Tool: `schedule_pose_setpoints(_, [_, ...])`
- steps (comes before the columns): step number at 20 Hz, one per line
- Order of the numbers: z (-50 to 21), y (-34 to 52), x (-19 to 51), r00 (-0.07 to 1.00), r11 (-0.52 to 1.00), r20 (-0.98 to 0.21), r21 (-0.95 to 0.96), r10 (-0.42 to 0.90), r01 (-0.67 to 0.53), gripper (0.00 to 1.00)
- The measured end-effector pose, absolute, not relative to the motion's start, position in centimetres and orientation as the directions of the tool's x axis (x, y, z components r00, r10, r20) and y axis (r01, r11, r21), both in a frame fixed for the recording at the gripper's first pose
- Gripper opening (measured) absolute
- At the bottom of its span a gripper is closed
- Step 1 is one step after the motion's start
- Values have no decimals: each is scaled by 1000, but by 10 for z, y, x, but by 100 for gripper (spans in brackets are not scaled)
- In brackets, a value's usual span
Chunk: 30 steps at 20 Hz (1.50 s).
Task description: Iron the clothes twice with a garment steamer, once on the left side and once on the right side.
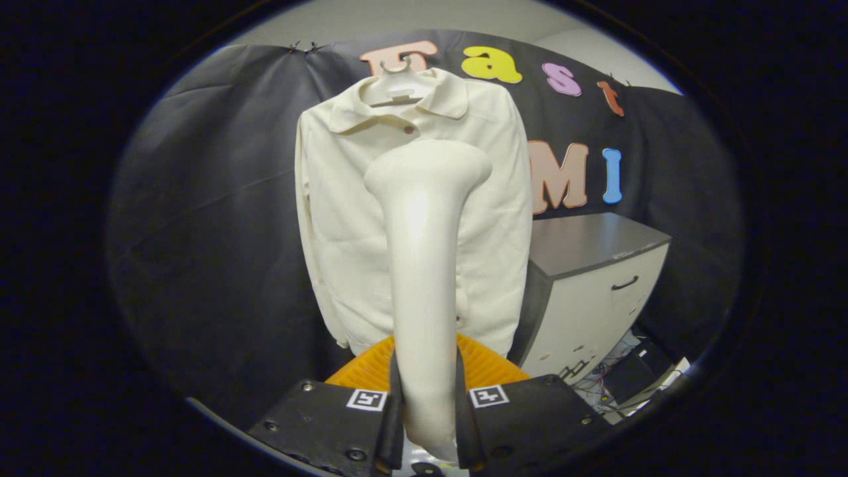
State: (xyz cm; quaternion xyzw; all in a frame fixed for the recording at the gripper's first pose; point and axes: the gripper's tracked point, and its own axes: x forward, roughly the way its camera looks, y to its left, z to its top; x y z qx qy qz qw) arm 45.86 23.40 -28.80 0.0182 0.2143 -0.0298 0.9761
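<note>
The gripper (427,417) clamps both fingers on the handle of a cream garment steamer (424,265), which rises upright from between them, its flared head ahead. Just beyond the fingers hangs a cream collared shirt (331,218) on a hanger (396,89), against the black cloth wall. A grey-topped cabinet (589,285) stands beyond, right of the shirt.
</note>
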Motion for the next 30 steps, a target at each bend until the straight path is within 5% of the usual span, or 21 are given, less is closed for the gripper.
schedule_pose_setpoints(17, [-272, 216, 528, 939, 997, -339, 74, 57, -34, 31])
schedule_pose_setpoints(30, [-351, 216, 494, 828, 989, -546, 135, 131, -67, 31])
